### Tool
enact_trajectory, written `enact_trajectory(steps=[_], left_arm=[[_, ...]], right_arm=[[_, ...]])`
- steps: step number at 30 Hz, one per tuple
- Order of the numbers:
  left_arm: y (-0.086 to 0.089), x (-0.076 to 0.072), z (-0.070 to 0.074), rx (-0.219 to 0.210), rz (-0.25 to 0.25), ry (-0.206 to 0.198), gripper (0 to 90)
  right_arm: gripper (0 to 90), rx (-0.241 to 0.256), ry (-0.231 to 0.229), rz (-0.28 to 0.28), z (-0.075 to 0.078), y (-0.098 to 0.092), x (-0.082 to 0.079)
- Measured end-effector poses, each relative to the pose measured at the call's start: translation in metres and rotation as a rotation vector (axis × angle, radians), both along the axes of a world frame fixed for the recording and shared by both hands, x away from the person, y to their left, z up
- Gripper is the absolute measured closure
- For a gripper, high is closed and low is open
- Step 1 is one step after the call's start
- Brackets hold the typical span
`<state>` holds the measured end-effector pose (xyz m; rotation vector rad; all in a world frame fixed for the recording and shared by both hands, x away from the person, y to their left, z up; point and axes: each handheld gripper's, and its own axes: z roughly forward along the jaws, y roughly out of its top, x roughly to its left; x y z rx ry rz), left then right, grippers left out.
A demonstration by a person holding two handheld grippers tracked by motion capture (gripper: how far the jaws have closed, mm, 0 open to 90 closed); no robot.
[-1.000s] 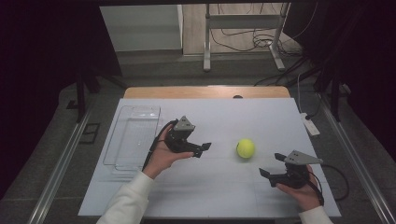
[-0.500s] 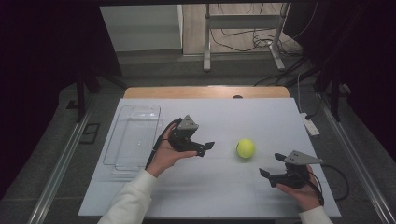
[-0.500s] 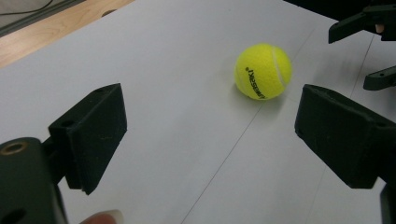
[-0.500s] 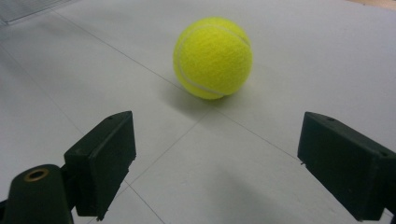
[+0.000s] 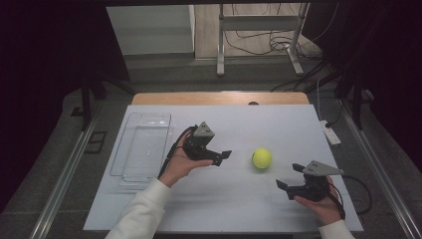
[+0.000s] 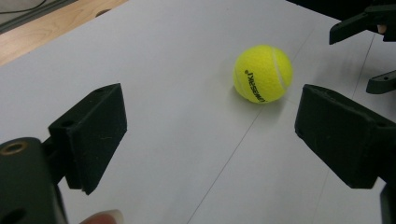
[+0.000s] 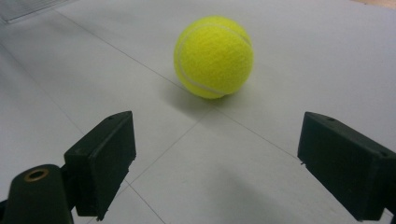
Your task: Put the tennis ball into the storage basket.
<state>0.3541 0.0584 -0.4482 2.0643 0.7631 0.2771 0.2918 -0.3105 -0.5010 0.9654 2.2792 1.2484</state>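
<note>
Right now, our scene: we work at a white table top (image 5: 234, 209) with a bare wooden strip along its far edge.
Ball: our yellow felt tennis ball (image 5: 262, 158) rests on the table, right of centre, between our two grippers and touching neither.
Ball, close up: from the left gripper view the ball (image 6: 263, 73) shows black lettering and a white seam; it lies ahead of the jaws and a little to their right, beside a thin line in the table surface.
Left gripper: our black two-jaw left gripper (image 5: 222, 156) is held in the left hand (image 5: 179, 162) above the table, near the ball, pointing toward it.
Left jaws: spread wide, with nothing between them.
Right gripper: our black two-jaw right gripper (image 5: 290, 176) sits low in the right hand (image 5: 323, 205), near the ball on its near-right side.
Right jaws: spread wide and empty; the ball (image 7: 214, 57) lies ahead of them, apart.
Tray: a clear rectangular plastic tray (image 5: 142, 148) lies on the left part of the table, just beside our left hand.
</note>
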Motion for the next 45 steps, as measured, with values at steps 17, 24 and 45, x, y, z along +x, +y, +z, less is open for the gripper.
enact_trajectory(steps=[17,24,45], left_arm=[[-0.007,0.006,-0.003,0.008,-0.008,0.006,10.3],[-0.012,0.008,-0.004,0.009,-0.016,0.007,10.4],[-0.038,0.014,-0.008,0.018,-0.063,0.025,10.3]], right_arm=[[11.8,-0.001,0.003,-0.004,0.0,-0.001,0.0],[11.8,0.001,0.005,-0.006,0.0,-0.001,0.0],[11.8,0.005,0.007,-0.003,-0.001,-0.001,-0.001]])
